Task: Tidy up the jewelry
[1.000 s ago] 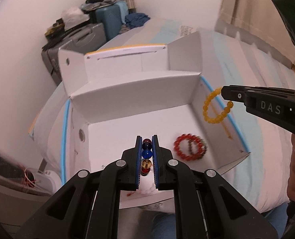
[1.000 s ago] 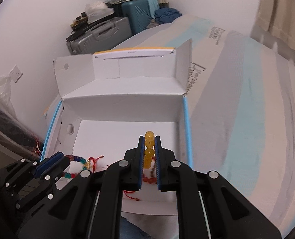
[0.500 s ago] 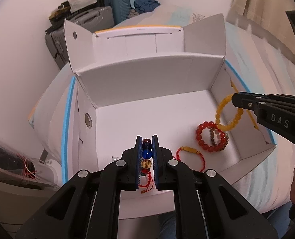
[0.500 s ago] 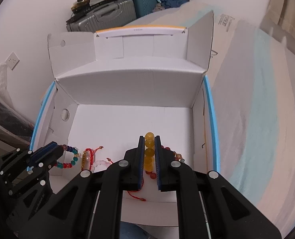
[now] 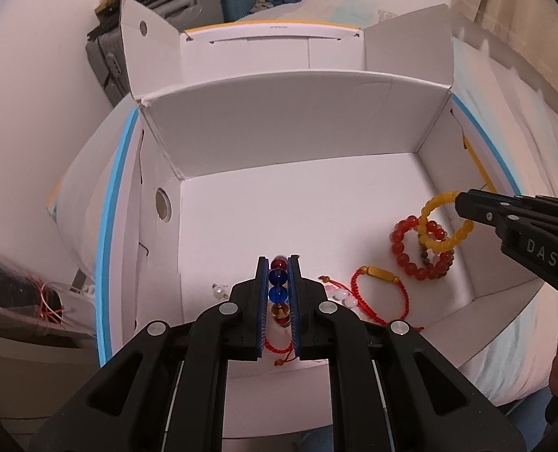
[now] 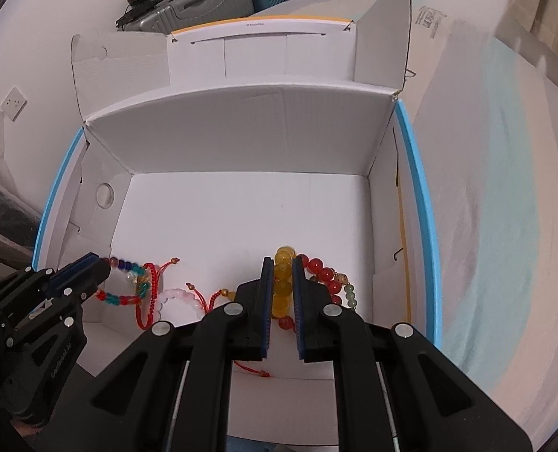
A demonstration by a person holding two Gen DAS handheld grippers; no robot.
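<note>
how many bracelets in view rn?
6, maybe more among tangled cords: multicolour one in left gripper, yellow one in right gripper; red-bead, brown-green, red-cord, pink-bead on box floor.

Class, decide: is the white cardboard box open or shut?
Open. The white cardboard box has its lid flaps standing up behind, and bracelets like the red bead bracelet show on its floor.

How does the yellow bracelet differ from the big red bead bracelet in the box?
The yellow bracelet is clamped in the right claw; the red bead bracelet lies loose on the box floor. The yellow one overlaps the red one. Both are rings of round beads.
</note>
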